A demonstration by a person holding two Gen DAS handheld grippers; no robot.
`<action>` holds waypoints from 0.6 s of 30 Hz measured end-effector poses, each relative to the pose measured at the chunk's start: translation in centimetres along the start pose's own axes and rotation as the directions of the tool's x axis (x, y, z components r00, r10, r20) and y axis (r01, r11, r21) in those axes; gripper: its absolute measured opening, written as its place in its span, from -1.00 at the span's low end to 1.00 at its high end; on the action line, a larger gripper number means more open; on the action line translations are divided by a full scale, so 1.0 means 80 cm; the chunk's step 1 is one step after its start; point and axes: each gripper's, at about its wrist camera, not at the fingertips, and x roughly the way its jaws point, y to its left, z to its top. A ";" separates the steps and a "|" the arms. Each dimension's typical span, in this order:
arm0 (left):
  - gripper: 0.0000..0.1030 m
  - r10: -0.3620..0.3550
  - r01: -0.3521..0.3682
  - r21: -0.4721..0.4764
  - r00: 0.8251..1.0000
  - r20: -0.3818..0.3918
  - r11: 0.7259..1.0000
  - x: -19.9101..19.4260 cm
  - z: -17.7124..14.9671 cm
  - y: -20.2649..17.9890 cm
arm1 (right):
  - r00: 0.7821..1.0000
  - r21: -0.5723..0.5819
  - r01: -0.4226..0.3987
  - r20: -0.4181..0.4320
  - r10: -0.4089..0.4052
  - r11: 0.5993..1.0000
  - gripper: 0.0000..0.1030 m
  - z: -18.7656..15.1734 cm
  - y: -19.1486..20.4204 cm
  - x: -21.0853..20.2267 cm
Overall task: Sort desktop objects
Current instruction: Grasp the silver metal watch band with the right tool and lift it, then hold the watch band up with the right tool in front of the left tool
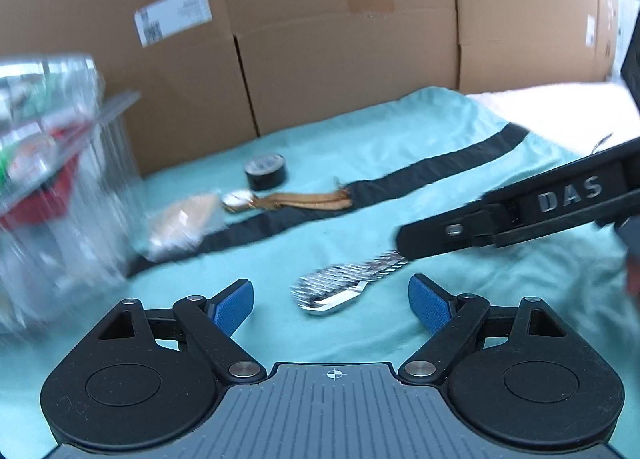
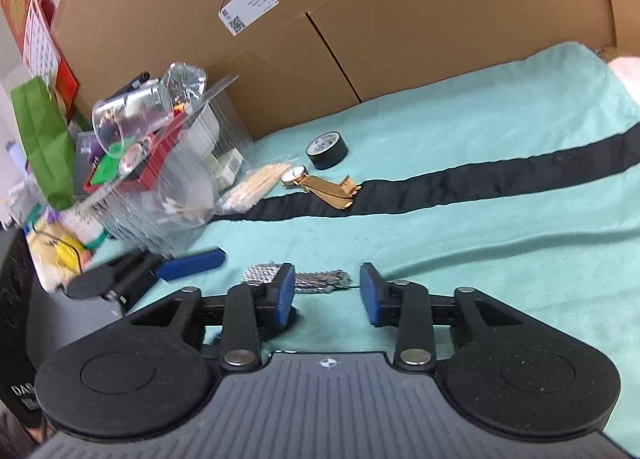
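The silver metal-link watch band (image 2: pixel 298 279) lies flat on the teal cloth (image 2: pixel 480 219), long axis crosswise just ahead of the half-open, empty right gripper (image 2: pixel 326 295), nearer than the wide-open, empty left gripper (image 1: pixel 332 303).

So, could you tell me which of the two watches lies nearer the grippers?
The silver watch, right before both; the gold watch lies farther back beside the black tape roll.

I see big brown cardboard boxes (image 2: pixel 400 19) standing like a wall behind my work spot. A soft green cloth (image 2: pixel 500 199) with a black stripe (image 2: pixel 480 179) covers the top in front of them. The light is soft and even.
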 end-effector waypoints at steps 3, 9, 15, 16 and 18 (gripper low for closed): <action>0.82 -0.056 0.055 -0.074 0.998 -0.011 0.996 0.003 -0.001 0.003 | 0.999 0.076 -0.047 0.009 0.046 0.996 -0.06 -0.002 -0.007 0.002; 0.94 -0.082 0.081 -0.063 0.996 -0.018 0.995 0.008 0.002 -0.005 | 0.990 0.186 -0.136 0.006 0.138 0.973 -0.03 -0.002 -0.020 0.010; 0.97 -0.078 0.077 -0.015 0.997 -0.030 0.997 0.011 0.006 -0.013 | 0.997 0.048 -0.078 0.003 0.078 0.996 0.02 -0.001 0.007 0.016; 0.97 -0.080 0.080 -0.016 0.996 -0.030 0.997 0.011 0.005 -0.012 | 0.998 0.033 -0.070 0.004 0.070 0.997 0.02 -0.002 0.010 0.017; 0.98 -0.082 0.081 -0.015 0.996 -0.031 0.997 0.010 0.006 -0.011 | 0.997 0.052 -0.073 0.008 0.072 0.996 0.02 0.000 0.006 0.019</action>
